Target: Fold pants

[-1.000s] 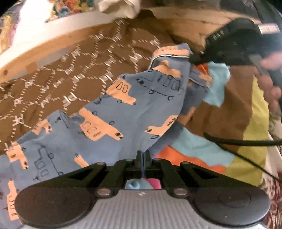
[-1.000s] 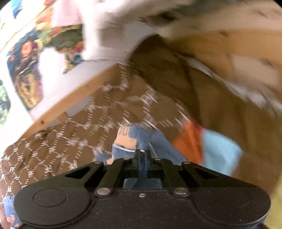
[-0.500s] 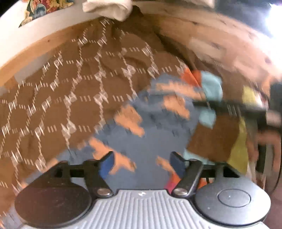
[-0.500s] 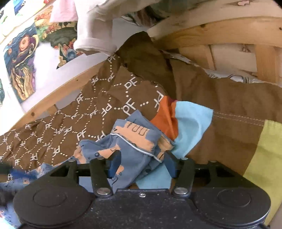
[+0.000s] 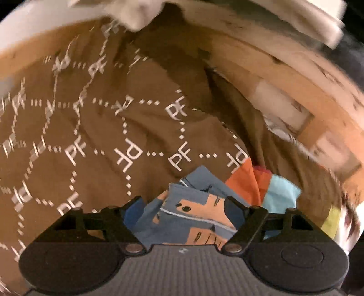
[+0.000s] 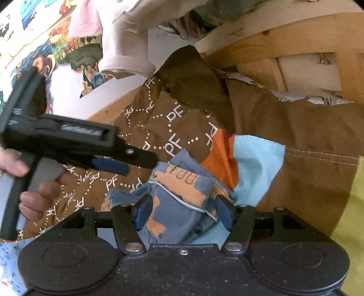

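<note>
- Left wrist view: the left hand-held gripper [image 5: 184, 206] has its blue-padded jaws spread wide but easing inward right now. The bunched blue pants with the orange truck print [image 5: 188, 214] sit between and under them, and neither pad presses on the cloth.
- The pants lie on the brown bedspread with white "PF" lettering [image 5: 95, 127], which covers most of the bed. Just to the right of them is a patchwork corner in orange, light blue and yellow-green [image 5: 270, 189].
- A wooden bed frame [image 5: 284, 75] curves round the far side, pretty blurry, with pale cloth [image 5: 141, 13] hanging over it at the top.
- Right wrist view: the right hand-held gripper [image 6: 182, 211] has jaws well apart and widening. A fold of the pants [image 6: 179, 205] humps up between the pads, not pinched.
- The left hand-held gripper [image 6: 127, 162] comes in from the left, held by a hand [image 6: 36, 195], its tip just beside the pants and over the bedspread [image 6: 307, 136].
- Colourful pictures [image 6: 68, 47] hang on the white wall behind.
</note>
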`<action>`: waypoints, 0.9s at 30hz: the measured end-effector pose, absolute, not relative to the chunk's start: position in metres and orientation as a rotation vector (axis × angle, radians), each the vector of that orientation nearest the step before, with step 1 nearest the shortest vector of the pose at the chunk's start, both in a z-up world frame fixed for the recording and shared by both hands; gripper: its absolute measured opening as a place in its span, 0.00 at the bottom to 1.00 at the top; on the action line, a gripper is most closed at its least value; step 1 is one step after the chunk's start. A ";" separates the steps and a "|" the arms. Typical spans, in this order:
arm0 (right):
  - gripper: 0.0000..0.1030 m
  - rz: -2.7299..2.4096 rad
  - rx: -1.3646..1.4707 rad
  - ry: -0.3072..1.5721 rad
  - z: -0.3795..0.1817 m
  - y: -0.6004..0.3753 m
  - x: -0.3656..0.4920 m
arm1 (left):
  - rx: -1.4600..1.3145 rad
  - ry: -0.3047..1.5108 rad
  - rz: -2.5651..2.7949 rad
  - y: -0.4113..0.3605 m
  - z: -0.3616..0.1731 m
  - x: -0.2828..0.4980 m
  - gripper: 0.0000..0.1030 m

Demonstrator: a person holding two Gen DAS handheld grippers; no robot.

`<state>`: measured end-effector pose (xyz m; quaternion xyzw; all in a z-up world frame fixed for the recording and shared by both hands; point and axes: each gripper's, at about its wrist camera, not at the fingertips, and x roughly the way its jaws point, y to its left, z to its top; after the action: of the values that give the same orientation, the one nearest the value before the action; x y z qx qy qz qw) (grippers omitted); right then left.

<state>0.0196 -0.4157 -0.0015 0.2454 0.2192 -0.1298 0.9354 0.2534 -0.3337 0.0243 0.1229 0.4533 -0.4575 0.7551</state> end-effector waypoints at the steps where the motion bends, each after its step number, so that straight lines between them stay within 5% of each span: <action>1: 0.62 -0.258 0.503 0.446 -0.002 -0.415 0.021 | 0.240 1.015 -0.982 -0.335 0.022 0.258 0.70; 6: 0.59 -0.243 0.513 0.439 -0.004 -0.416 0.021 | 0.109 1.125 -0.938 -0.335 0.012 0.281 0.52; 12: 0.48 -0.255 0.538 0.439 -0.006 -0.422 0.019 | 0.103 1.159 -0.900 -0.341 0.008 0.286 0.48; 14: 0.46 -0.260 0.542 0.439 -0.007 -0.423 0.019 | 0.104 1.175 -0.883 -0.345 0.008 0.286 0.37; 16: 0.42 -0.266 0.541 0.442 -0.007 -0.424 0.020 | 0.122 1.179 -0.875 -0.350 0.007 0.285 0.13; 22: 0.14 -0.278 0.573 0.446 -0.010 -0.430 0.018 | 0.139 1.130 -0.868 -0.351 0.014 0.280 0.04; 27: 0.09 -0.294 0.561 0.422 -0.006 -0.427 0.014 | 0.160 1.069 -0.876 -0.356 0.024 0.270 0.04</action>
<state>0.0137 -0.4272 -0.0062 0.2737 0.2058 -0.1434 0.9285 0.2703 -0.3563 0.0239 0.0736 0.4924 -0.4037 0.7676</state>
